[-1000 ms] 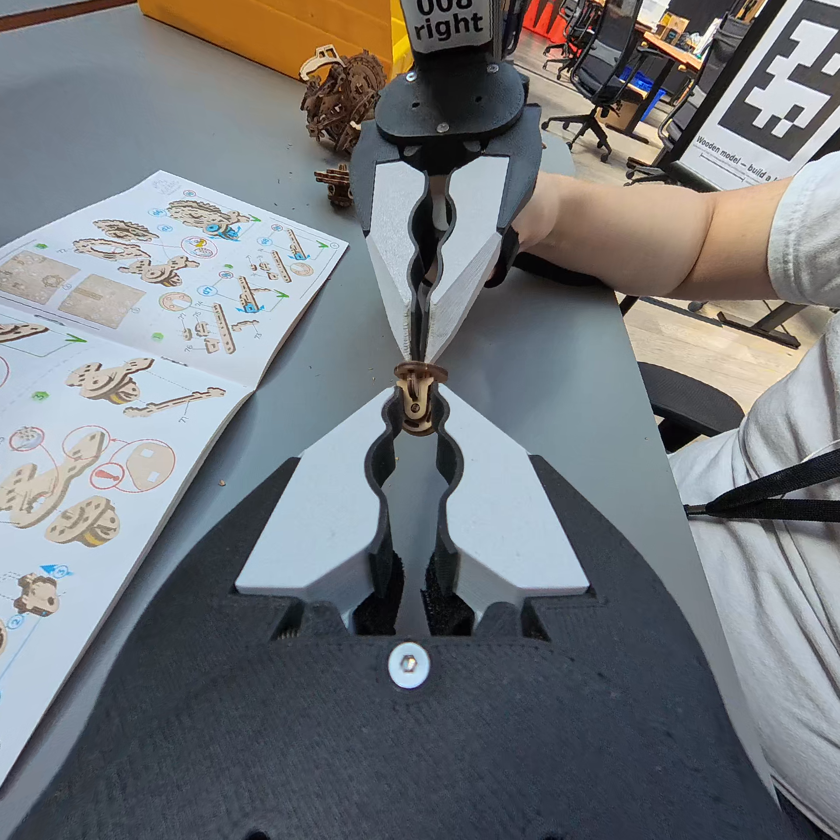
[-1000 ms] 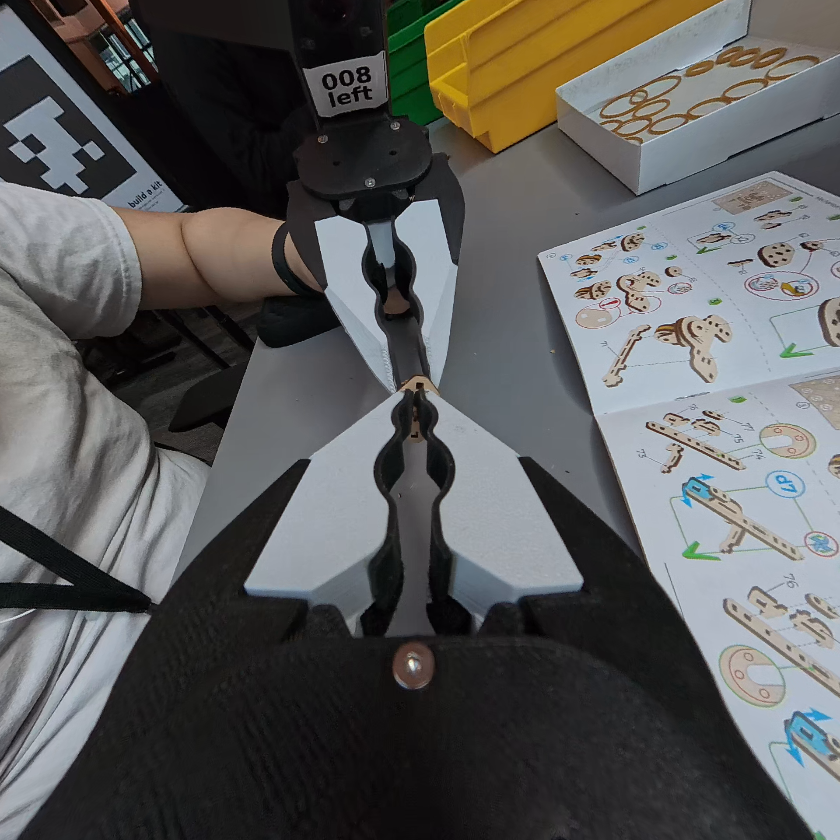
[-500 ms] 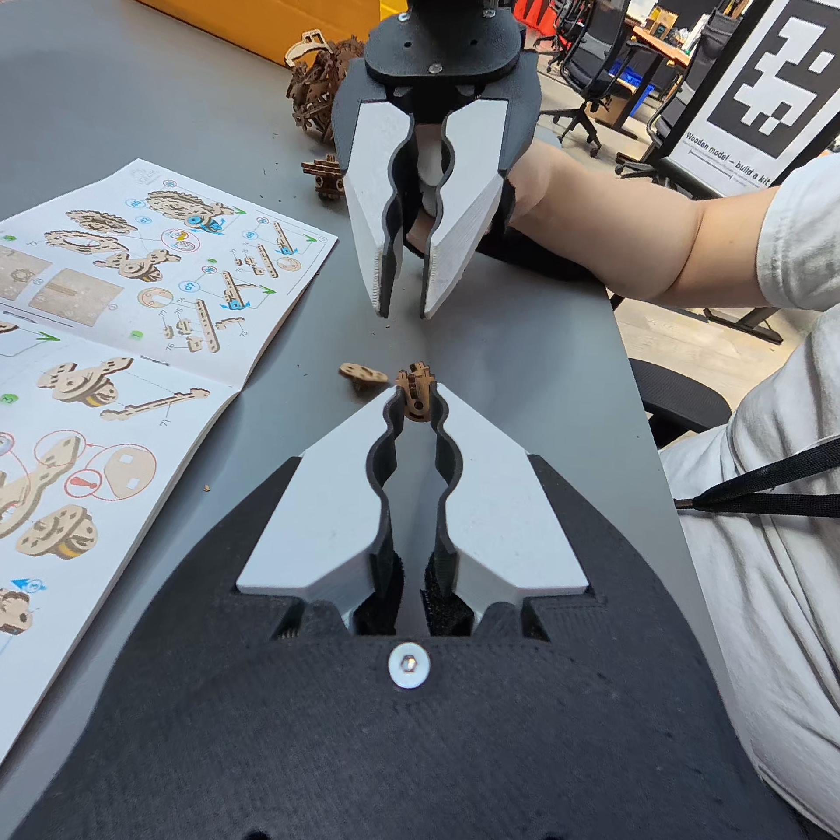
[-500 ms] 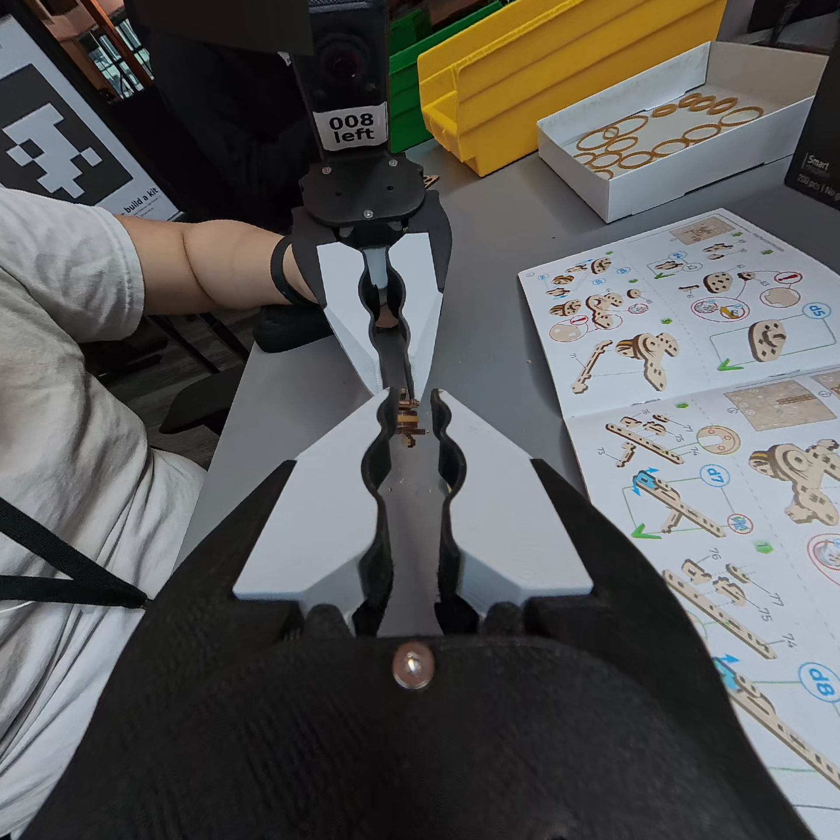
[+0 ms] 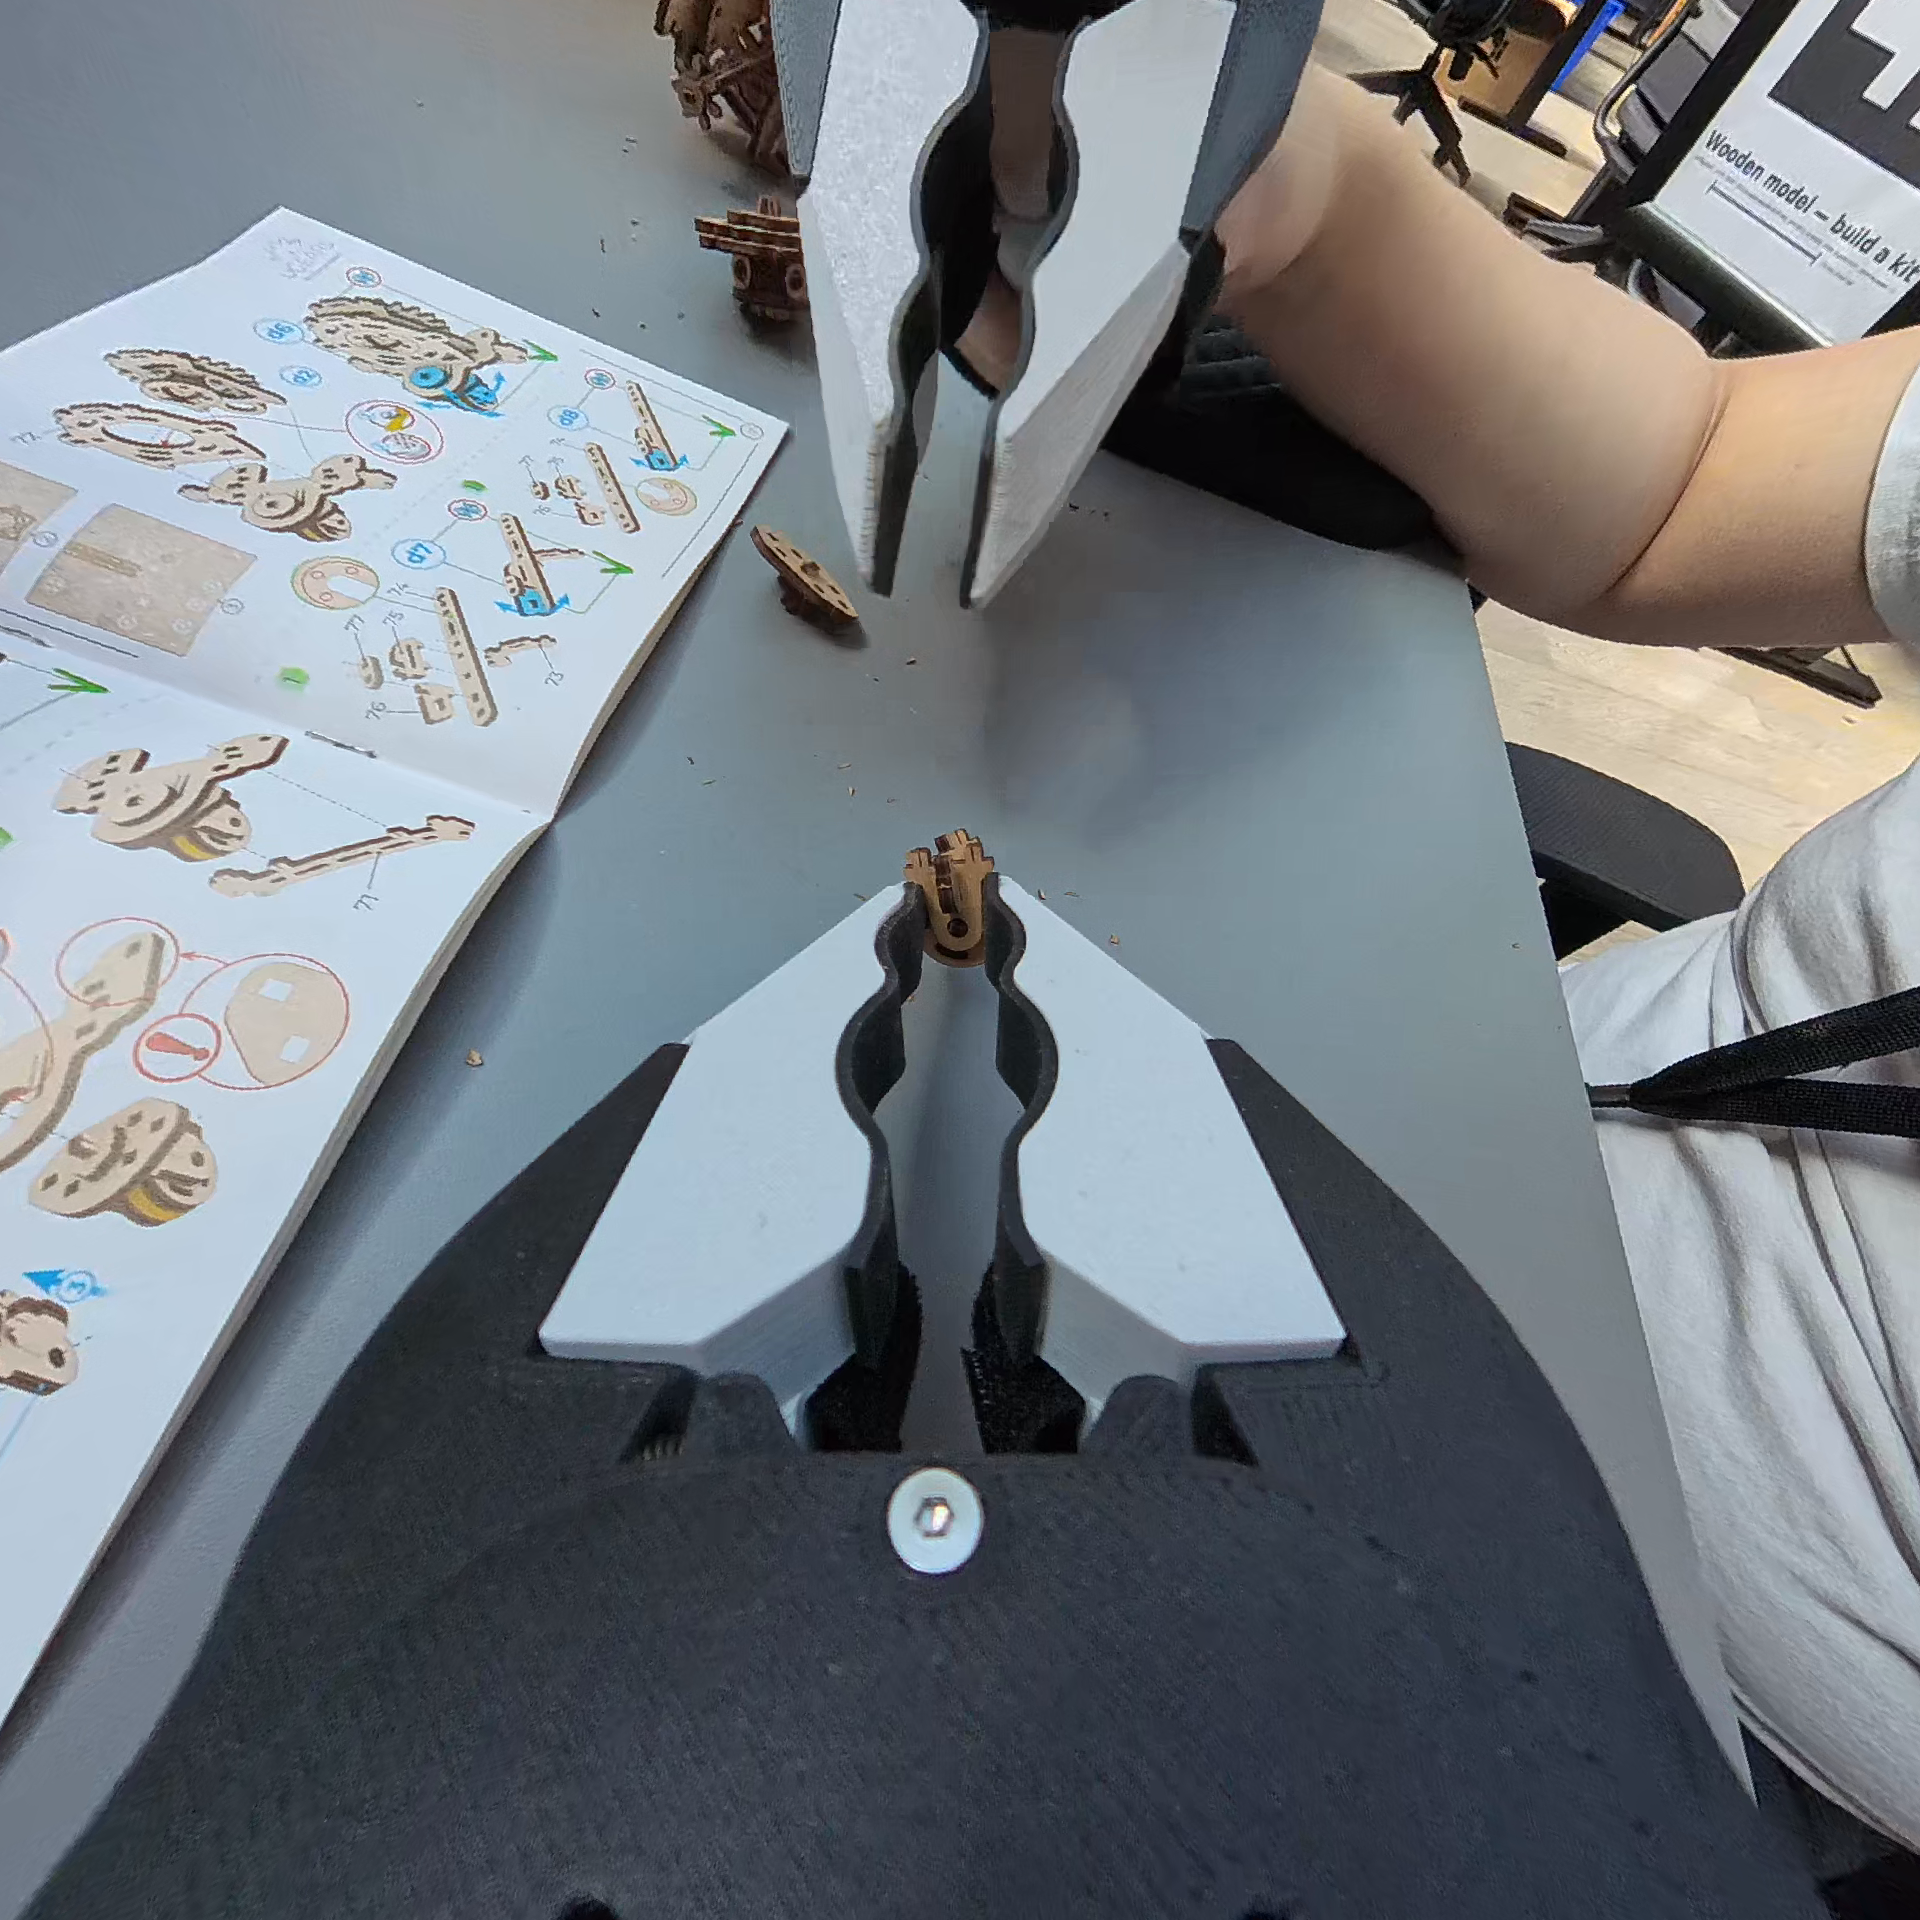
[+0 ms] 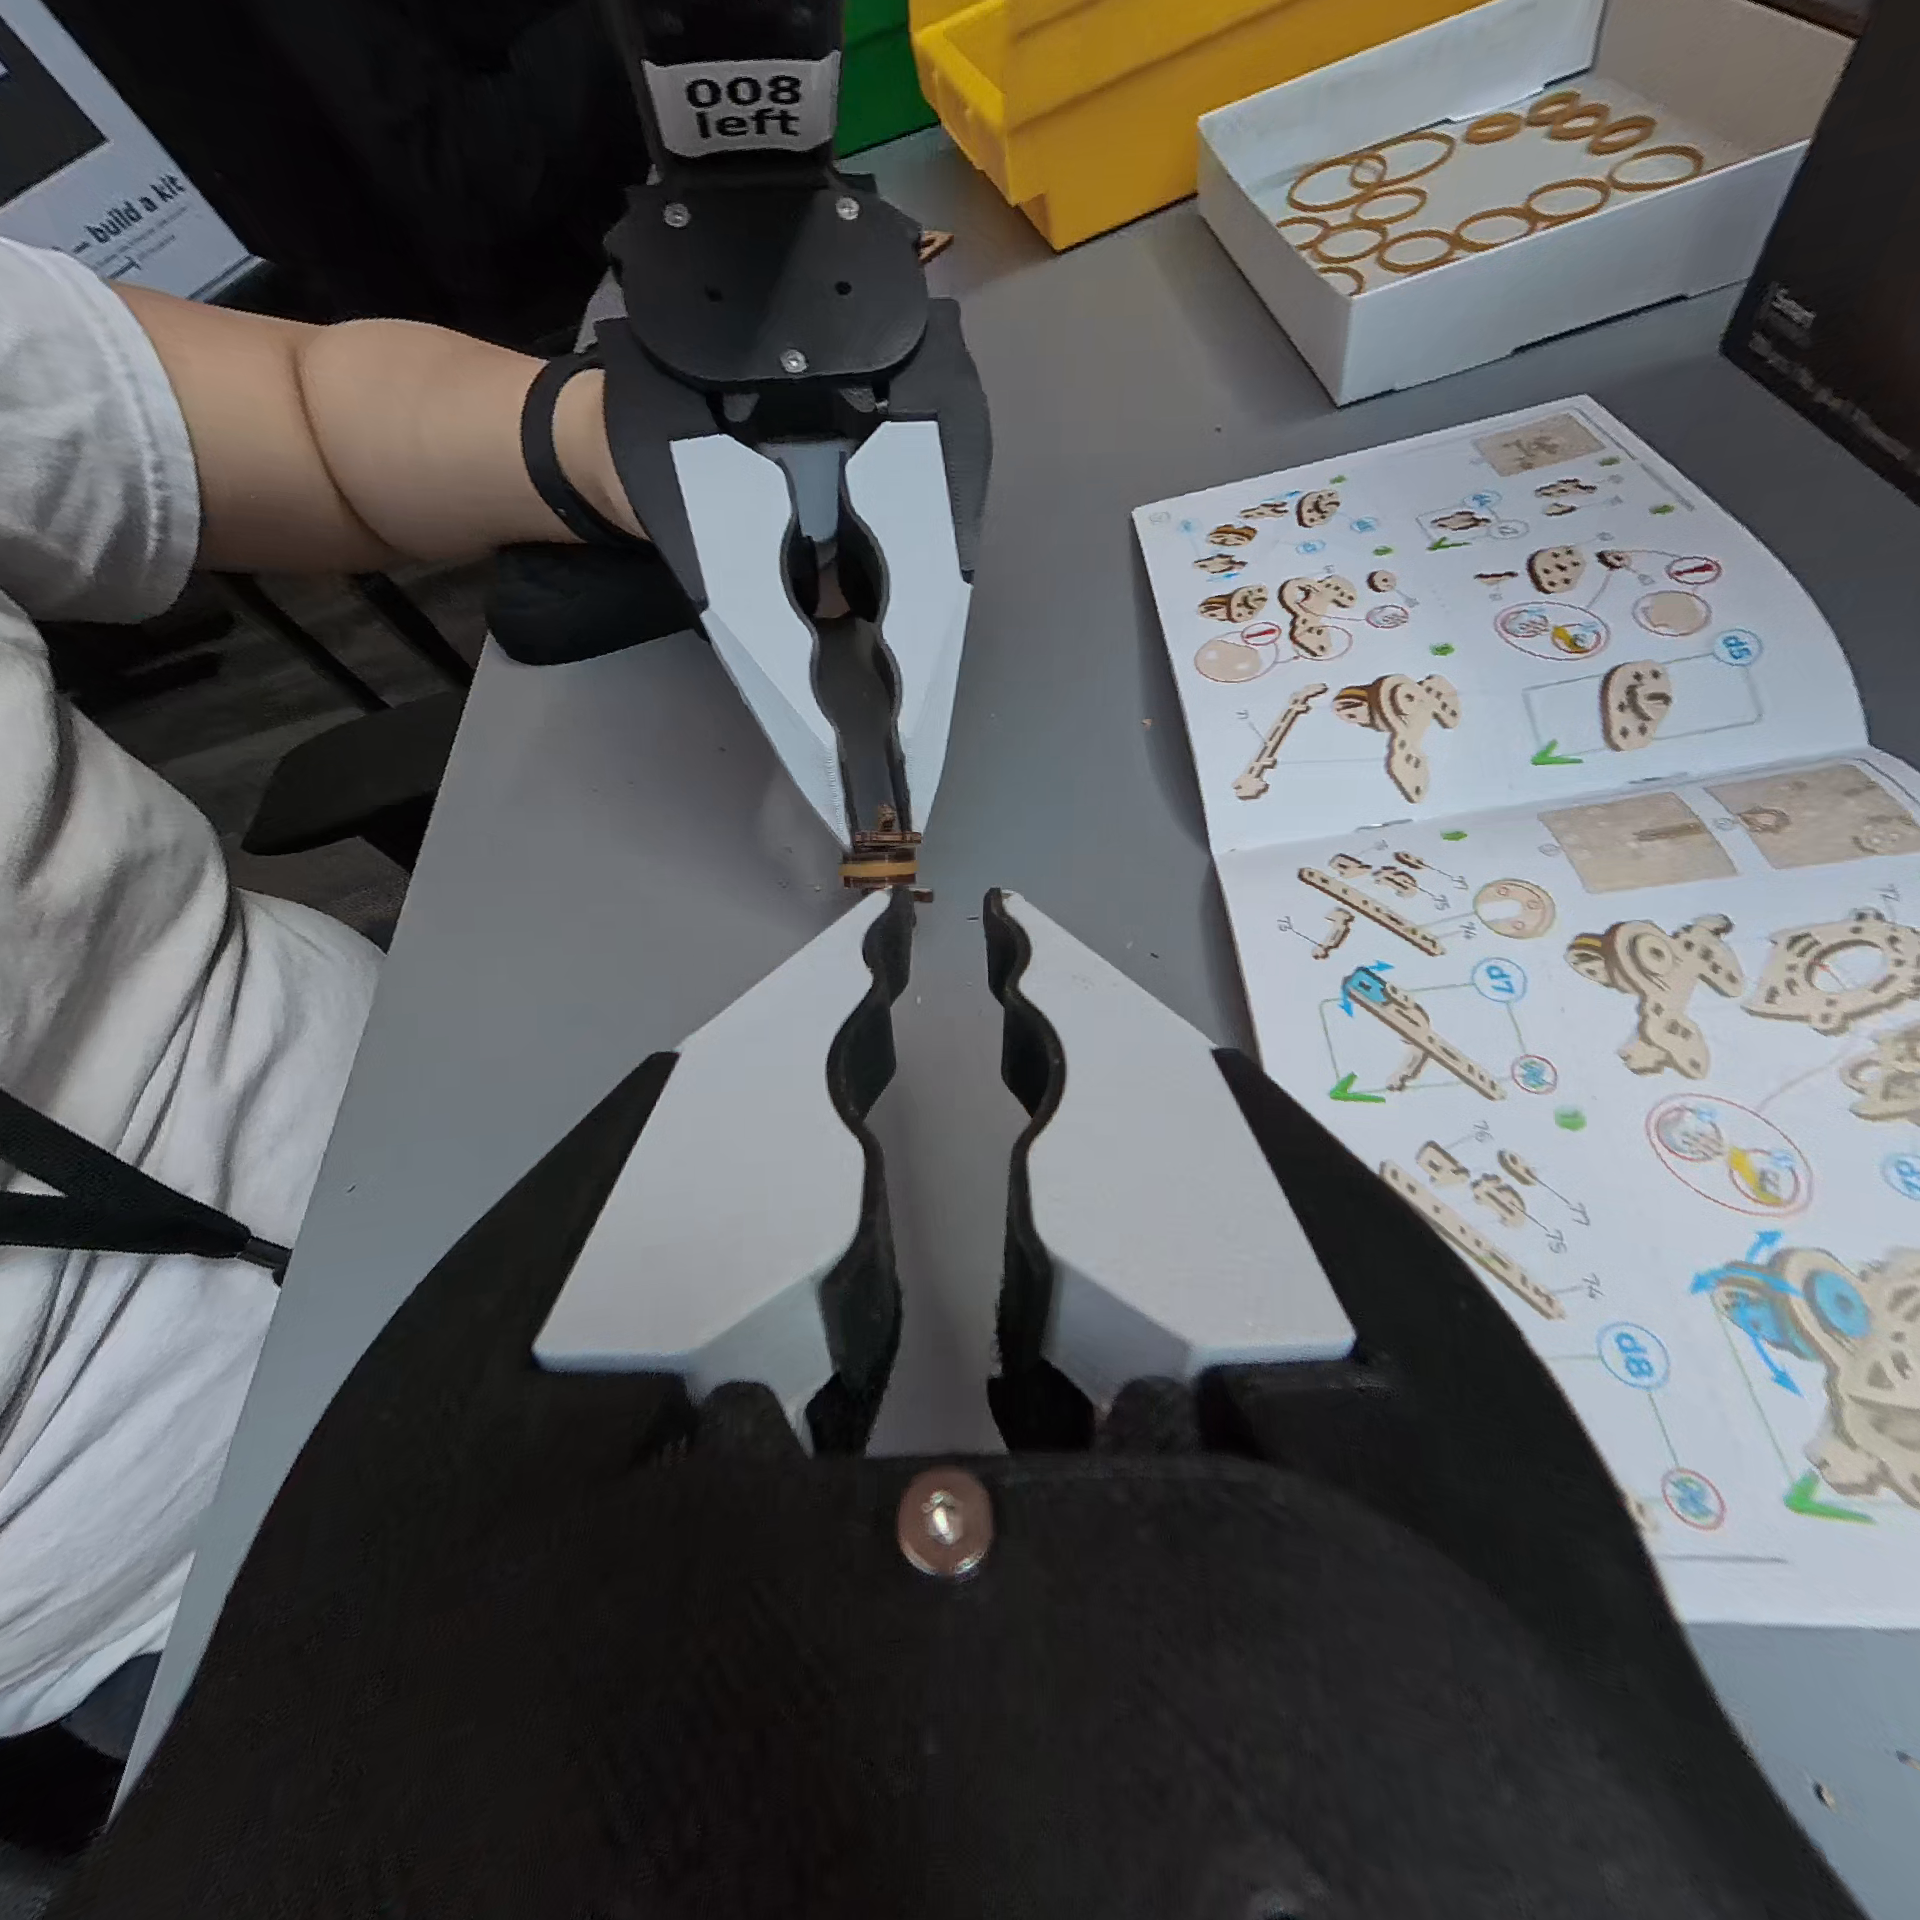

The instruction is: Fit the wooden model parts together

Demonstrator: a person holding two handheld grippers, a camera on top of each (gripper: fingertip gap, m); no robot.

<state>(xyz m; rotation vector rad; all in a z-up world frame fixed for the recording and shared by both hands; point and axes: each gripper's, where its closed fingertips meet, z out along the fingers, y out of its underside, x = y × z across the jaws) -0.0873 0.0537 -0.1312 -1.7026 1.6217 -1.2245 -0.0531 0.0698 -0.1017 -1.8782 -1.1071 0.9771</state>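
Two pieces matter on your grey worktop (image 5: 1195,727), and only one of them is in a grip. Largest first: the open instruction booklet (image 5: 312,582) fills the 9 o'clock side of the left wrist view, and a heap of assembled wooden parts (image 5: 727,83) sits far off at 12.

Your right gripper (image 5: 923,597) hangs at 12 o'clock in that view, tips pointing down at the worktop, jaws released with a clear gap and nothing between them. Your left gripper (image 5: 951,904) is clenched on the small slotted wooden hub (image 5: 951,899), whose toothed end sticks out past the tips toward 12.

The loose wooden disc (image 5: 805,577) is what the coming move turns on. It lies on the worktop just beside the right gripper's tips, on their 9 o'clock side in the left wrist view, tilted up on one edge, with its long axis running from about 10 to 4 o'clock. The right wrist view does not show it clearly.

Your right gripper is much the nearer, so the pickup looks like its job. Shift toward the booklet side and straddle the disc's thin edge. It looks light and easy to flick away, so close gently.
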